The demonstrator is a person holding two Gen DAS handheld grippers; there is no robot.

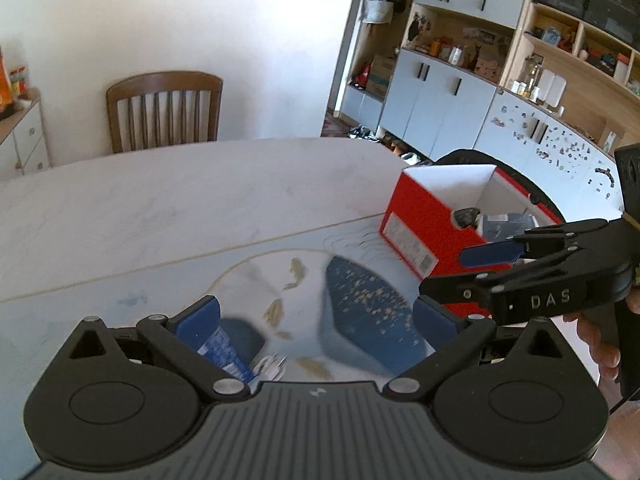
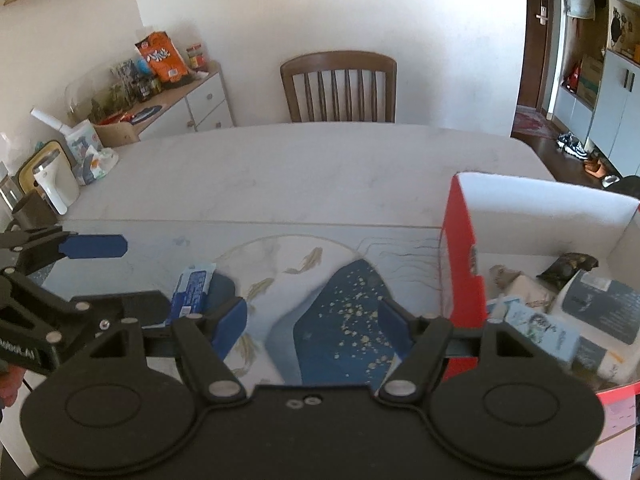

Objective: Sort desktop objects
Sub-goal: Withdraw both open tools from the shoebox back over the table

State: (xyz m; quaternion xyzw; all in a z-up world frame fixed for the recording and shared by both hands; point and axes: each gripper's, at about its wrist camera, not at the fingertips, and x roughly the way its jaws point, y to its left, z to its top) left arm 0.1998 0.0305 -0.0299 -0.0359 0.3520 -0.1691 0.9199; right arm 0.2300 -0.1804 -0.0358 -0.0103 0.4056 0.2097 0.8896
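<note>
A small blue-and-white packet (image 2: 192, 294), flat and oblong with fine print too small to read, lies on the table (image 2: 280, 168) atop a printed mat (image 2: 320, 280) showing golden fish and a dark blue shape flecked with gold. In the right wrist view the packet sits just beside the left gripper (image 2: 120, 280), whose blue pads stand wide apart with nothing pressed between them. From the left wrist view the same packet shows near that gripper's left pad, blurred, with a crumpled white bit just beside it.

The right gripper (image 2: 312, 320) is likewise open, its blue pads spread over the mat and holding nothing. Its side reads "DAS" in the left wrist view, and a hand (image 1: 600, 344) grips its handle.

To the right stands a red box (image 2: 460, 256) with white inner walls and a white label on one end, its text unreadable. Inside lie a light blue illustrated packet (image 2: 540, 328), a dark wrapper (image 2: 568, 266), a greyish packet (image 2: 600, 308) and other small items.

A wooden chair (image 2: 340, 88) stands beyond the table.
</note>
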